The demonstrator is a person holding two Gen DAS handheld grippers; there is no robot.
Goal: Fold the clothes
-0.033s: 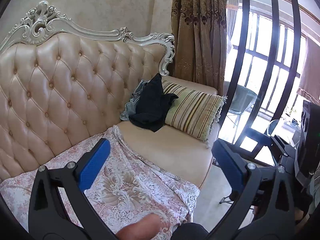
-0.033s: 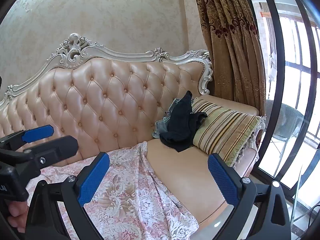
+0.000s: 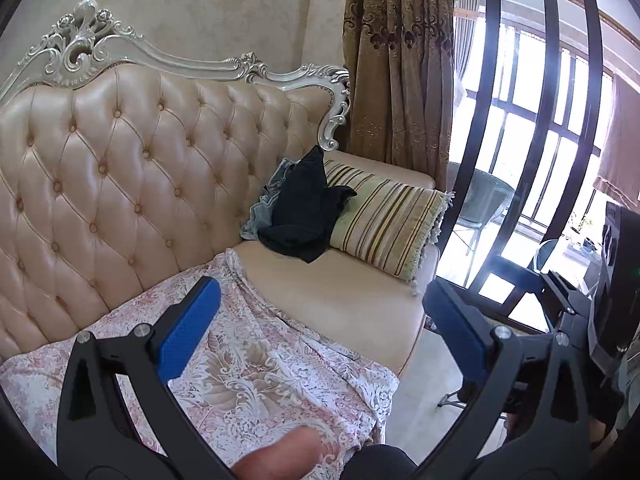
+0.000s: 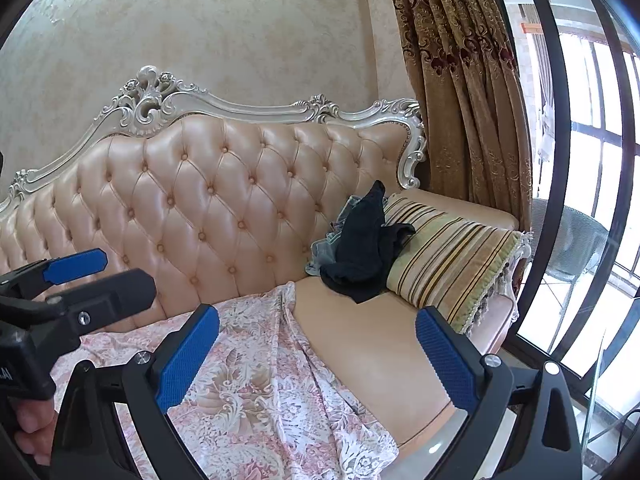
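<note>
Your left claw (image 3: 320, 320) and right claw (image 4: 318, 350) both gape wide, holding nothing, raised above the sofa (image 4: 372, 344). The dark garment (image 3: 306, 210) lies crumpled over denim (image 3: 266, 204), right of frame centre, against the striped cushion (image 3: 388, 224), well out of reach.

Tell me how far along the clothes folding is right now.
Nothing looks folded yet. The dark garment lies crumpled over a denim piece against the striped cushion, untouched. Nothing is in hand: the left gripper and right gripper both have their jaws wide apart over the lace cover. Picking up and folding both pieces remains.
</note>
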